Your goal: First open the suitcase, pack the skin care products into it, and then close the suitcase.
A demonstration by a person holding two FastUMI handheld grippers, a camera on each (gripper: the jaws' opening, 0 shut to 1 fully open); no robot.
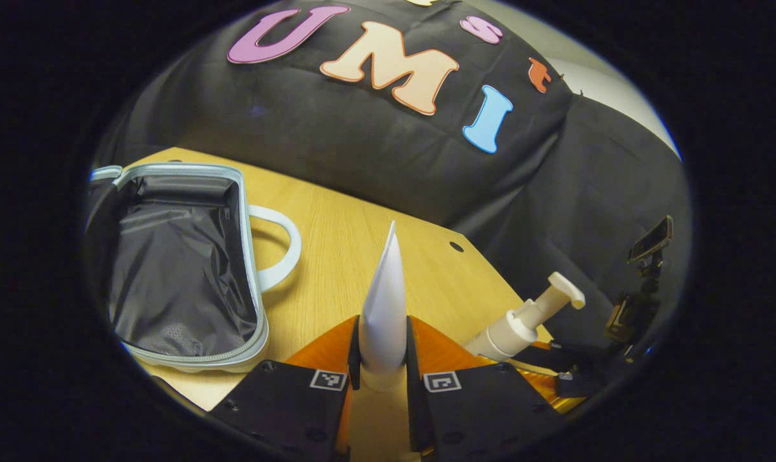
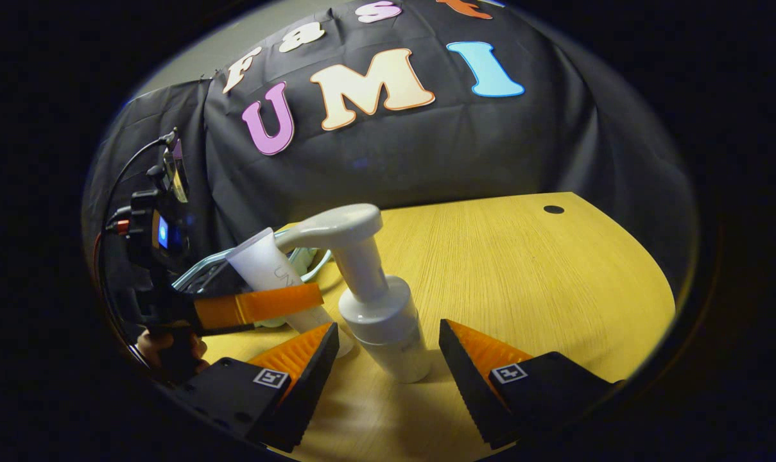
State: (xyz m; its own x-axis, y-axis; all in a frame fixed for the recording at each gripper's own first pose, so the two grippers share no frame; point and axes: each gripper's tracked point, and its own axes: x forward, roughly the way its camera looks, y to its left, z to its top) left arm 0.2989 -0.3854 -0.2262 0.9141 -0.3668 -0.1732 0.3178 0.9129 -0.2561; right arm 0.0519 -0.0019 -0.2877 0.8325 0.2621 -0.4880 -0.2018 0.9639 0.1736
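The left hand-held gripper (image 1: 382,359) is clenched on the white tube (image 1: 384,308); carry it level over the counter (image 1: 336,256) and release low inside the open suitcase (image 1: 182,276). The right hand-held gripper (image 2: 388,359), jaws spread, straddles the standing pump bottle (image 2: 378,314); close squarely on its body.

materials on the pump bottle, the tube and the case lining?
White pump bottle: looks like smooth plastic with a soft sheen. White squeeze tube, clamped in the left tongs: matte, probably soft plastic. Pale blue open suitcase: lining wrinkles and shines faintly, likely thin synthetic fabric.
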